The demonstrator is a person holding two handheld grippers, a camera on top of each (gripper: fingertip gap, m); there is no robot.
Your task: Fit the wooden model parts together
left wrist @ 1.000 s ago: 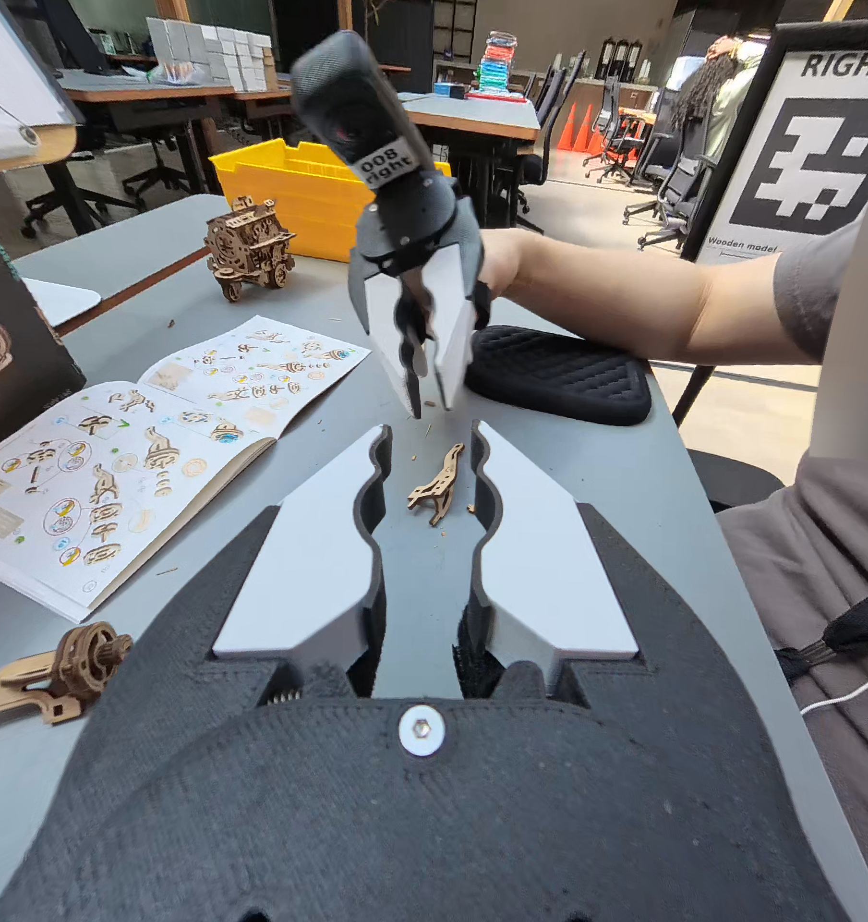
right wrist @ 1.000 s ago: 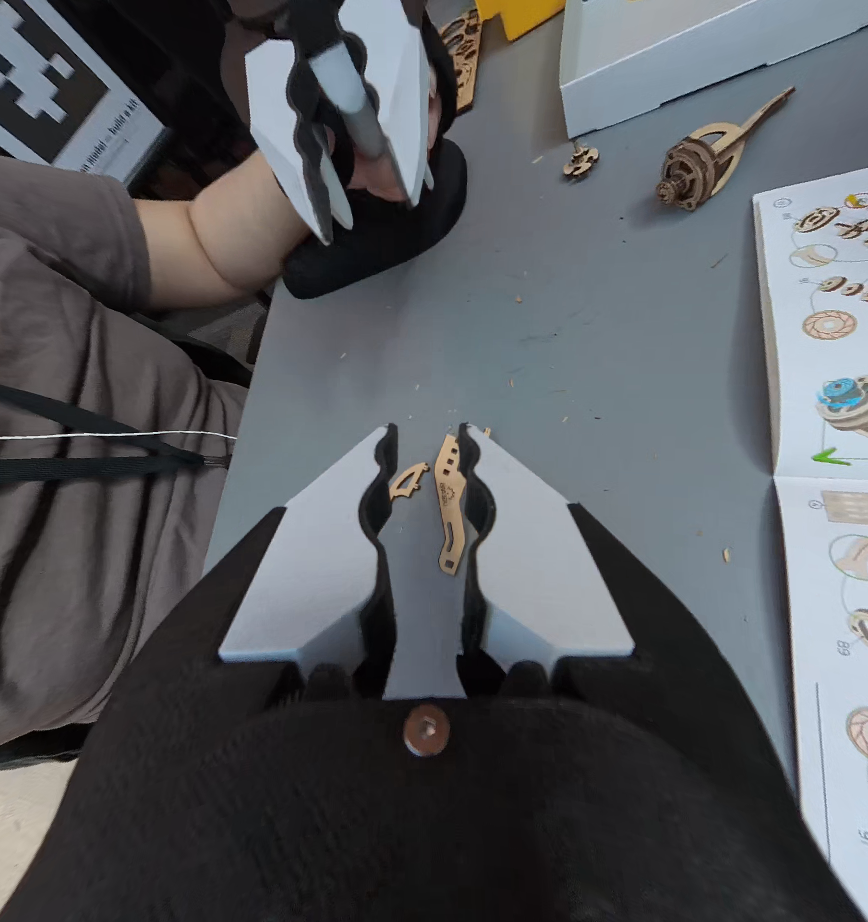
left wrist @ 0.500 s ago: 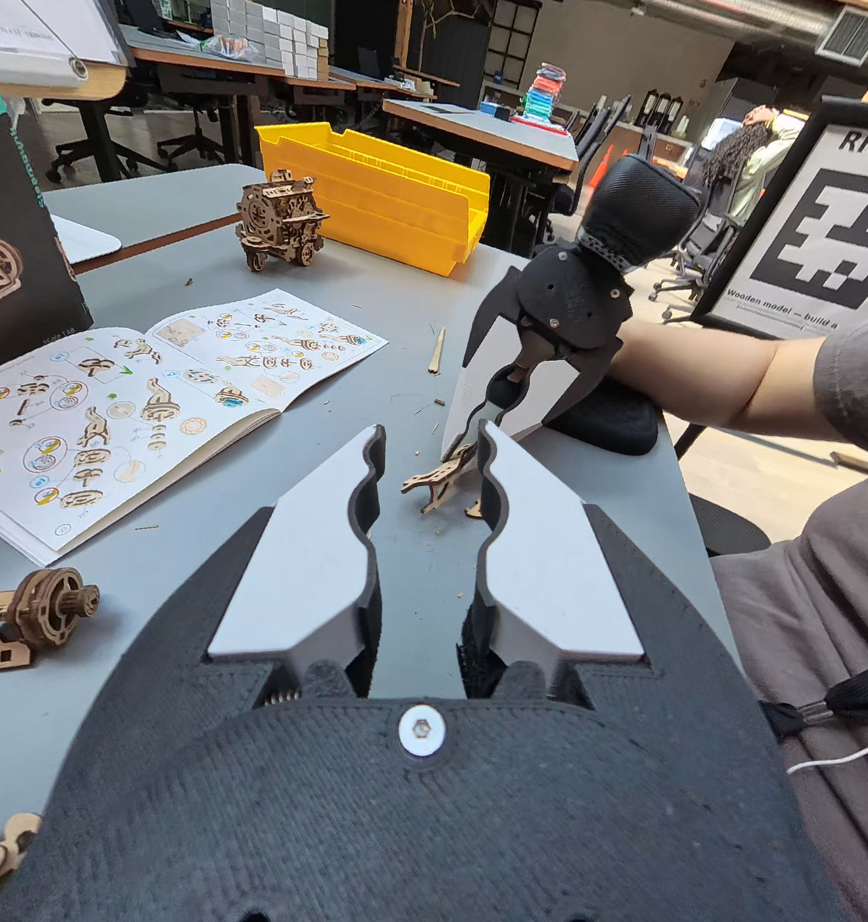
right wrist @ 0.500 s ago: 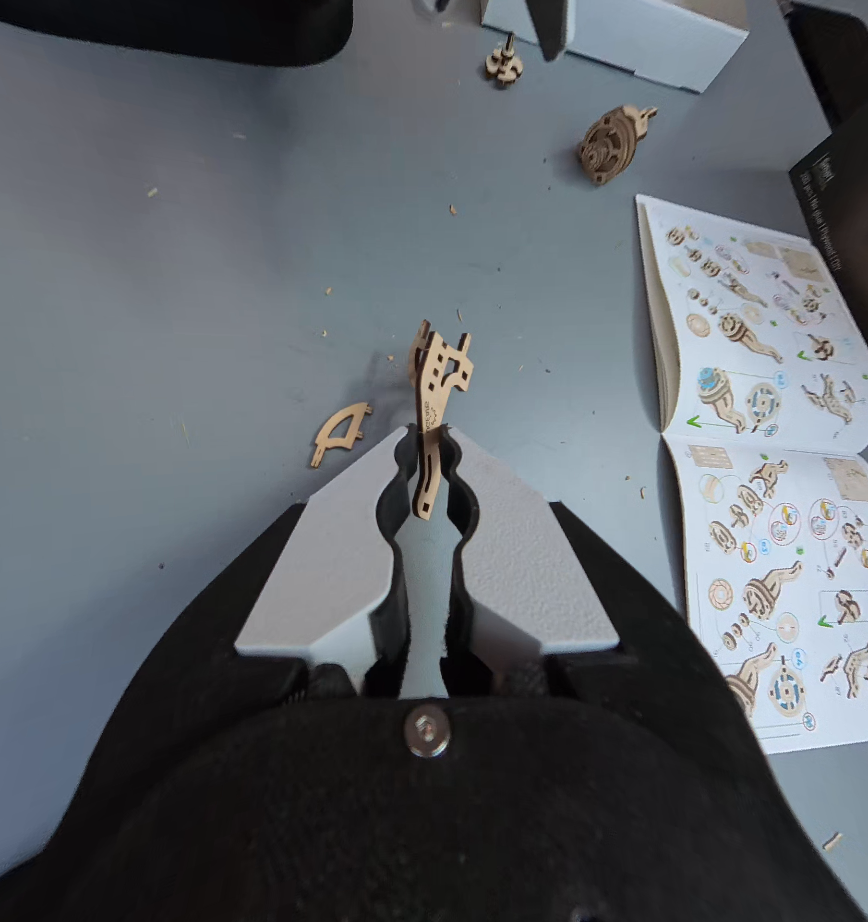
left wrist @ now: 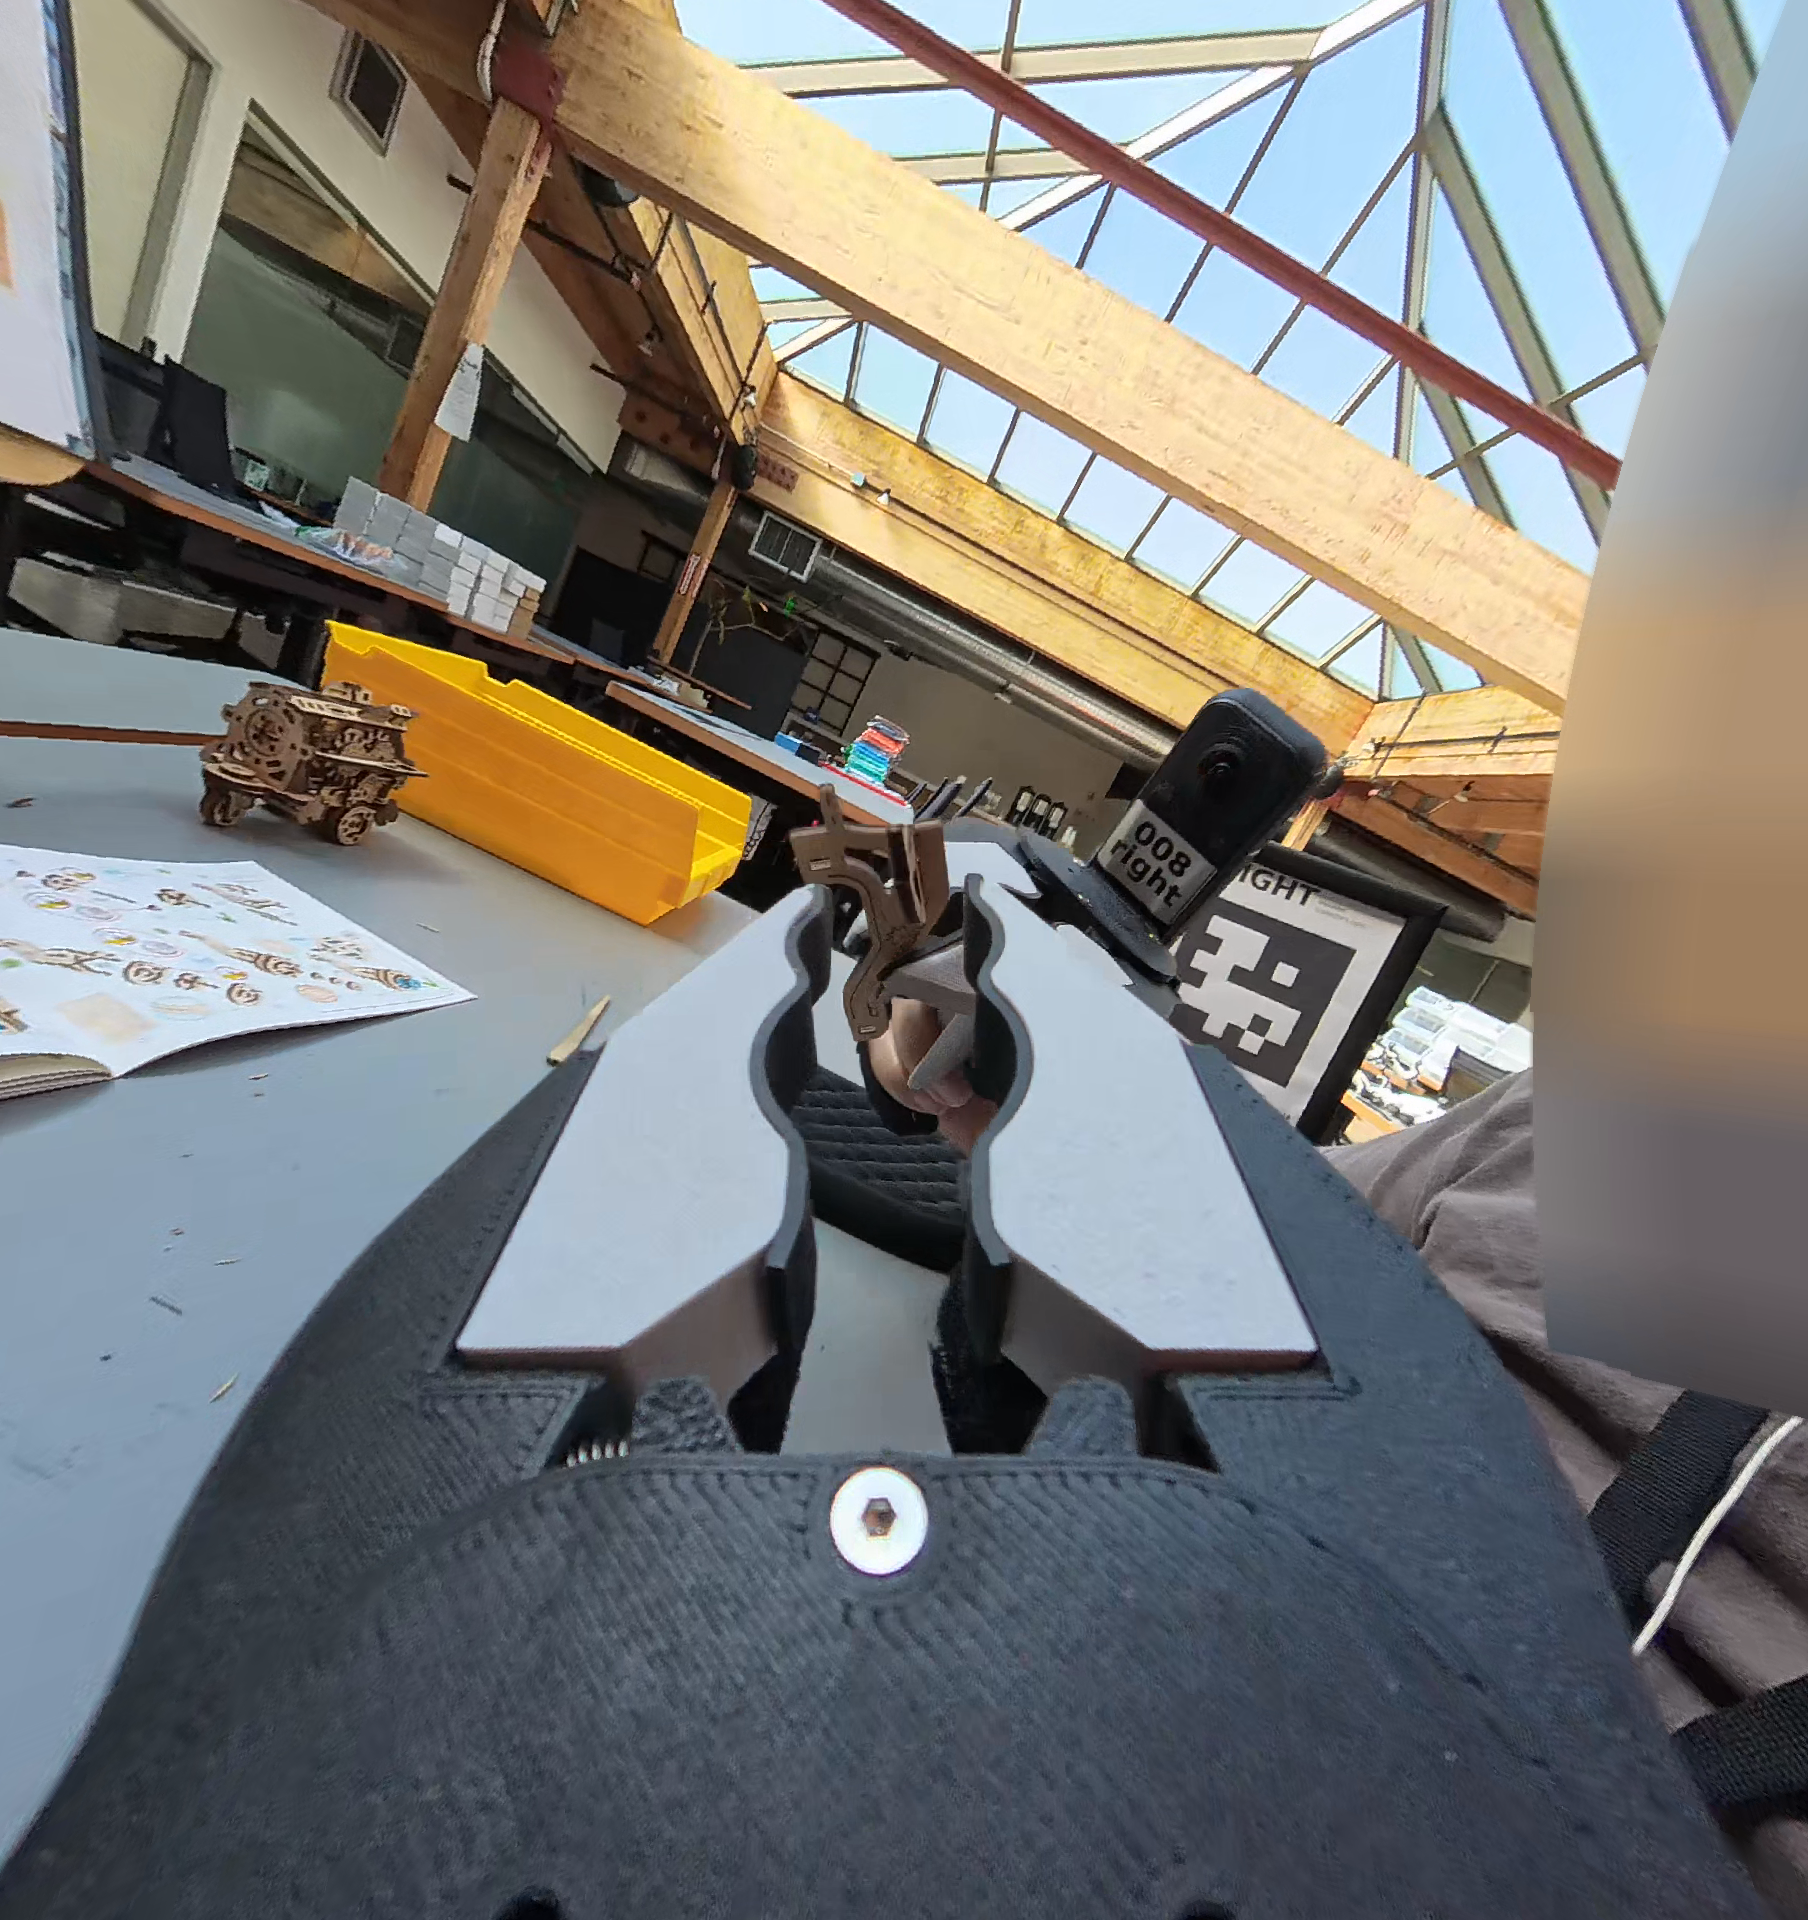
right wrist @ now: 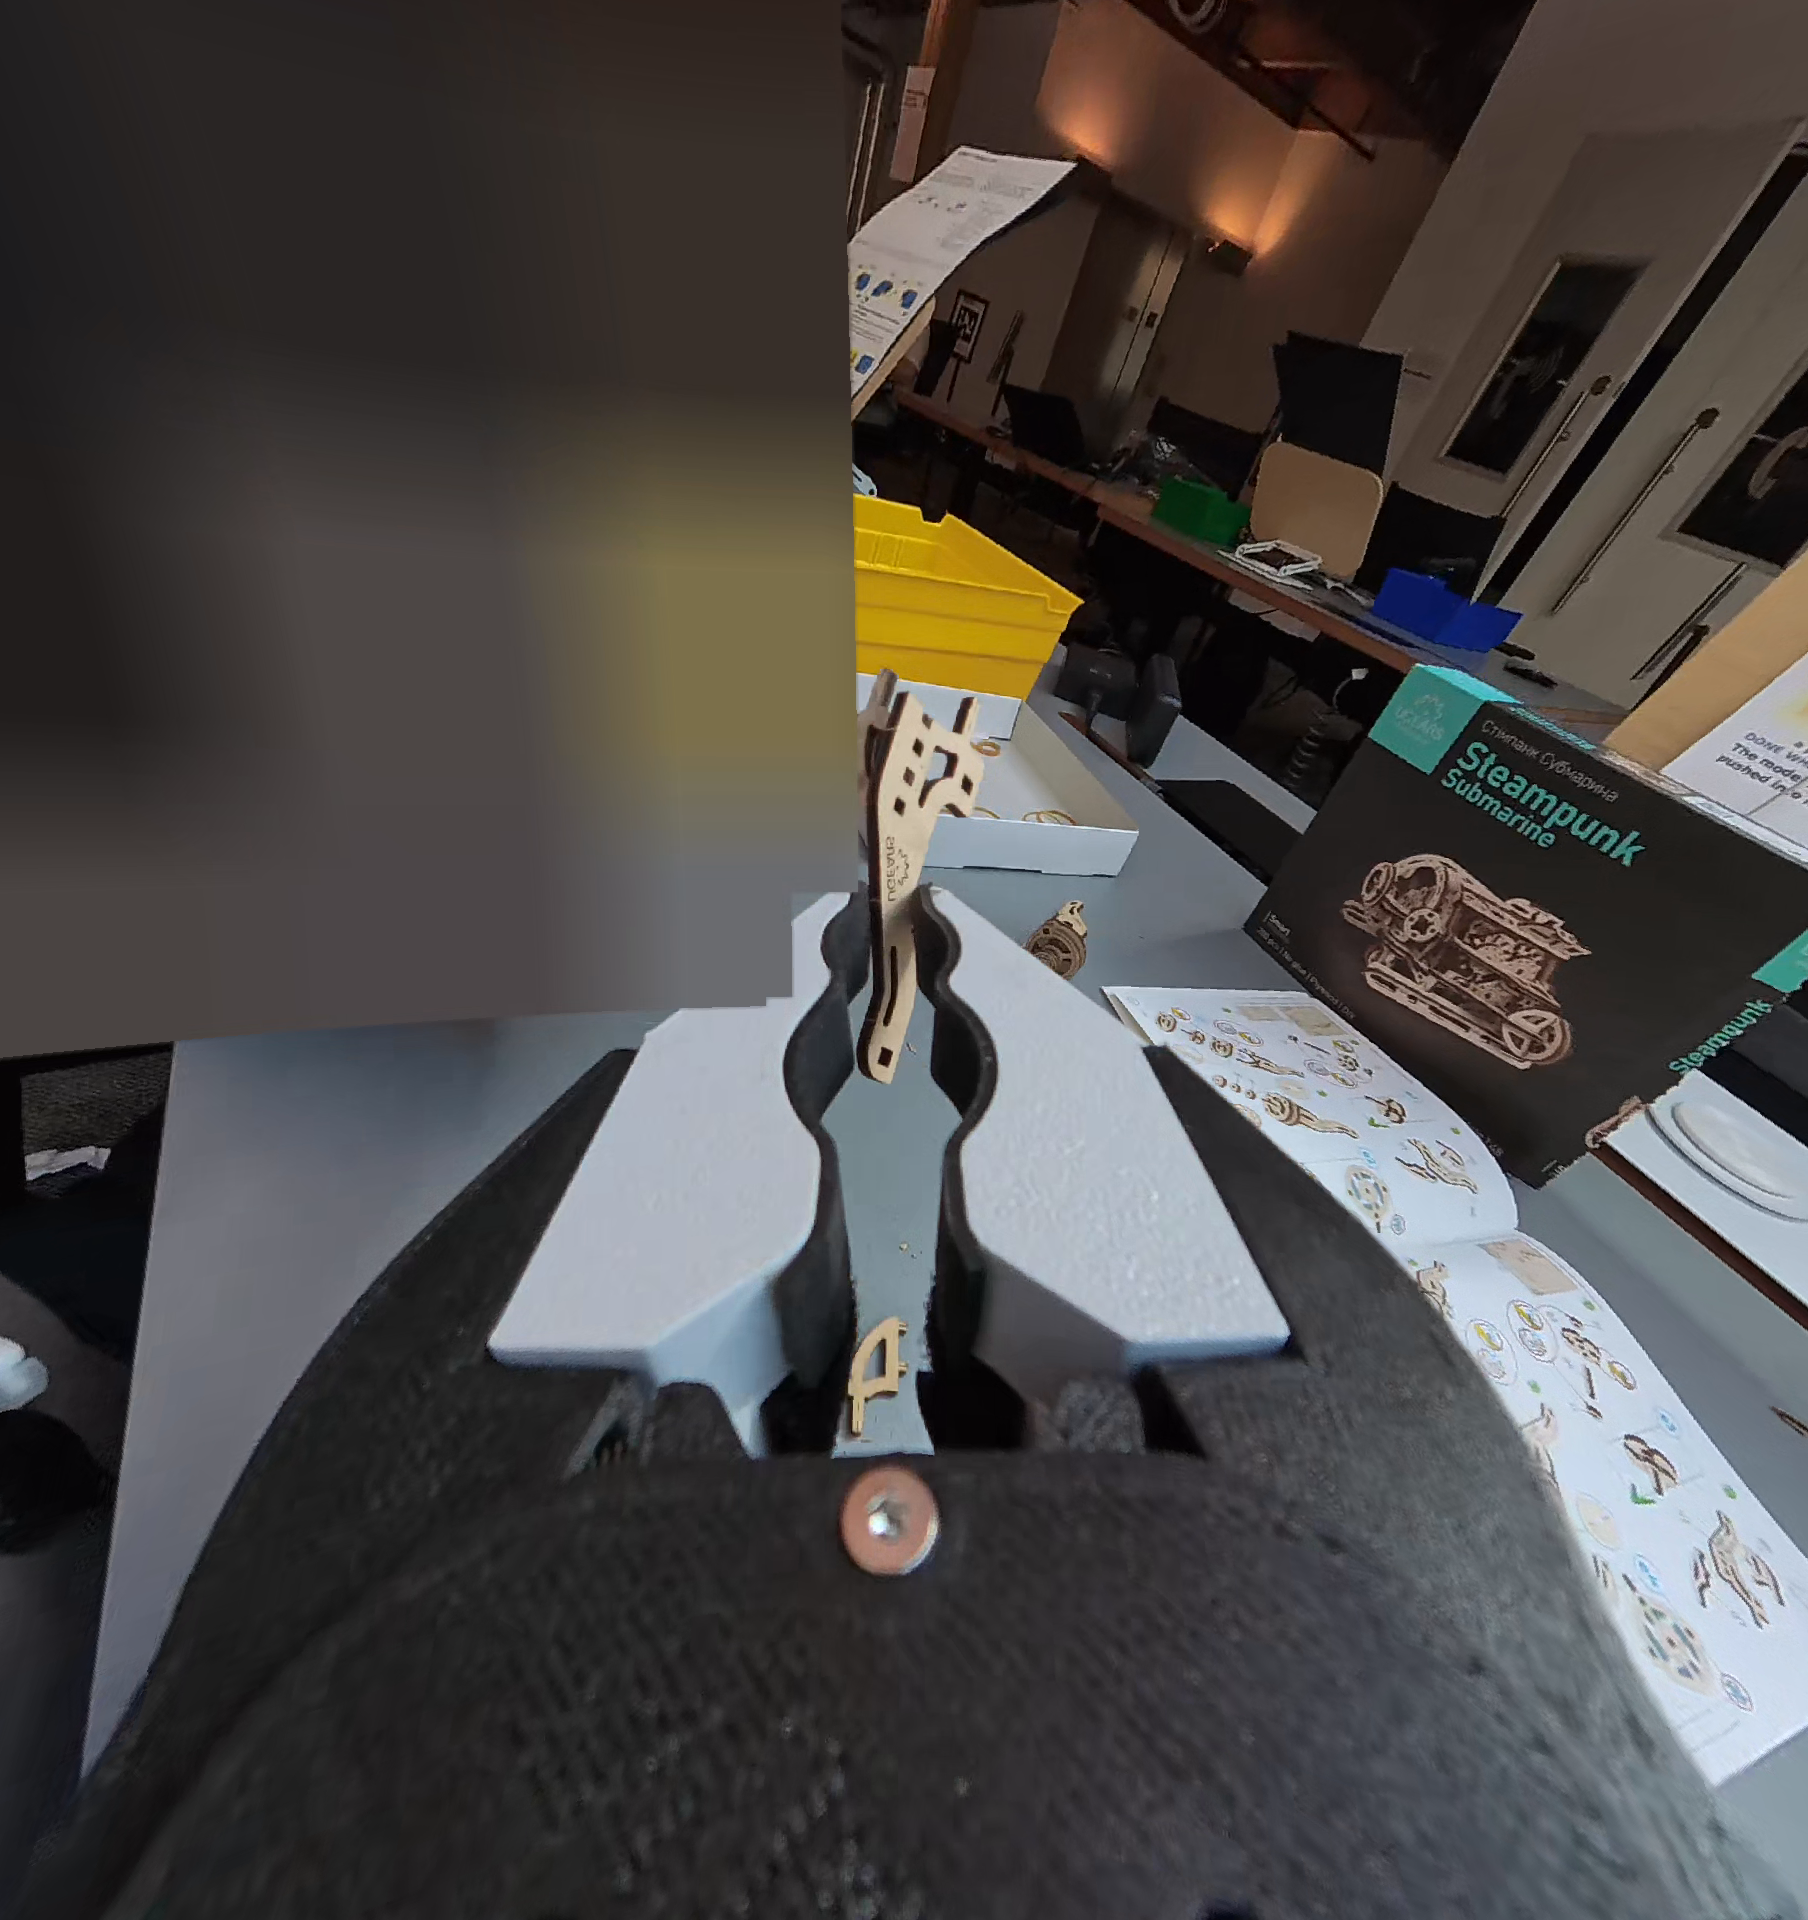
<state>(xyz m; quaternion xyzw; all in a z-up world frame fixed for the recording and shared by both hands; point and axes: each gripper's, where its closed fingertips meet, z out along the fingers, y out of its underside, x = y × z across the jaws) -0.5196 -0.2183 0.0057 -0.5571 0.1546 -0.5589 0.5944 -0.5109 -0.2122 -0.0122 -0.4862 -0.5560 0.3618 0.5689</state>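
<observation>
The flat wooden part (right wrist: 905, 883) stands nearly upright, lifted off the table and pinched at its lower stem between the tips of the right gripper (right wrist: 892, 914); its notched upper end sticks up past the fingertips. A smaller wooden piece (right wrist: 874, 1377) lies on the grey table (right wrist: 287, 1164) below, seen through the gap near the finger bases. The left gripper (left wrist: 895, 914) points at the held part with fingers spread, holding nothing. An open instruction booklet (right wrist: 1419, 1226), a dark box (right wrist: 1534, 935) and a yellow bin (left wrist: 557, 779) sit farther out.

right gripper (right wrist: 892, 914) clamps wooden part (right wrist: 905, 862) upright; small piece (right wrist: 874, 1377) on table (right wrist: 287, 1164)
</observation>
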